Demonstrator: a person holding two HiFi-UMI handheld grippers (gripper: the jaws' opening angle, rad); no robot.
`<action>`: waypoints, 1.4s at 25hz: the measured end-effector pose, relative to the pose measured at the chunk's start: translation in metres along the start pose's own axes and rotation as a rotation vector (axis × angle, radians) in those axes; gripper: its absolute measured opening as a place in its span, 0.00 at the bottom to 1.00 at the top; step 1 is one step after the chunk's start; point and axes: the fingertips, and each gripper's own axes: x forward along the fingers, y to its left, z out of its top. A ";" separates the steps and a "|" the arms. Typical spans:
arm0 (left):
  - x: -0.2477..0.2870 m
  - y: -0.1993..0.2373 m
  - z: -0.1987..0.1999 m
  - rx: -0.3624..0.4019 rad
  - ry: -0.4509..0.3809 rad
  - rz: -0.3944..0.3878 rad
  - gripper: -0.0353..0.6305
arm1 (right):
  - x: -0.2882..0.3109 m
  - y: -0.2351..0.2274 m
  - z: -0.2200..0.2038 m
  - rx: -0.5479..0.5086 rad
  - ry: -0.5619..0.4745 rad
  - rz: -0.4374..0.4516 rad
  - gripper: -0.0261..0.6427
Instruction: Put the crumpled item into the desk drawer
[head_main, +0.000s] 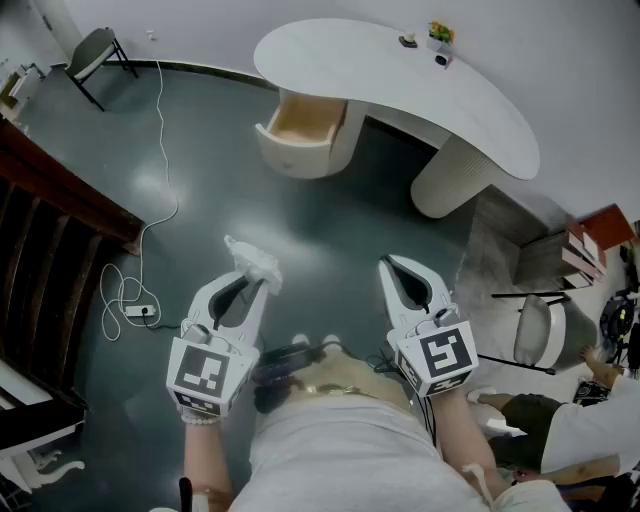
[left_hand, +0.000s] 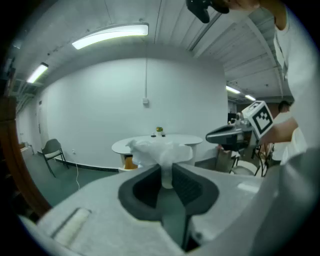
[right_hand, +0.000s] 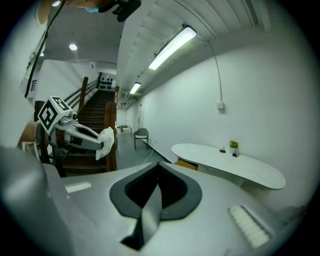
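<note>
Left claw (head_main: 246, 285) pinches the crumpled item (head_main: 254, 261) by a thin fold; right claw (head_main: 398, 270) closed, empty. It may slip out before reaching the distant drawer (head_main: 300, 125).

Dark chair (head_main: 95, 50) stands by the far wall, left. White cable (head_main: 163, 135) runs from that wall across the green floor (head_main: 330, 230) to a power strip (head_main: 138, 312). Dark wooden stairs (head_main: 45, 235) at left. Second chair (head_main: 540, 335) at right. Small plant (head_main: 440, 33) upright.
</note>
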 end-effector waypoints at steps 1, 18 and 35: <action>0.001 0.001 0.001 0.001 0.001 0.003 0.14 | 0.000 0.000 0.000 0.000 0.000 0.000 0.05; 0.001 -0.007 -0.002 0.021 0.020 0.014 0.14 | -0.006 -0.005 -0.003 0.064 -0.023 0.010 0.05; 0.004 -0.027 0.006 0.035 0.010 0.054 0.14 | -0.019 -0.014 -0.011 0.048 -0.026 0.064 0.05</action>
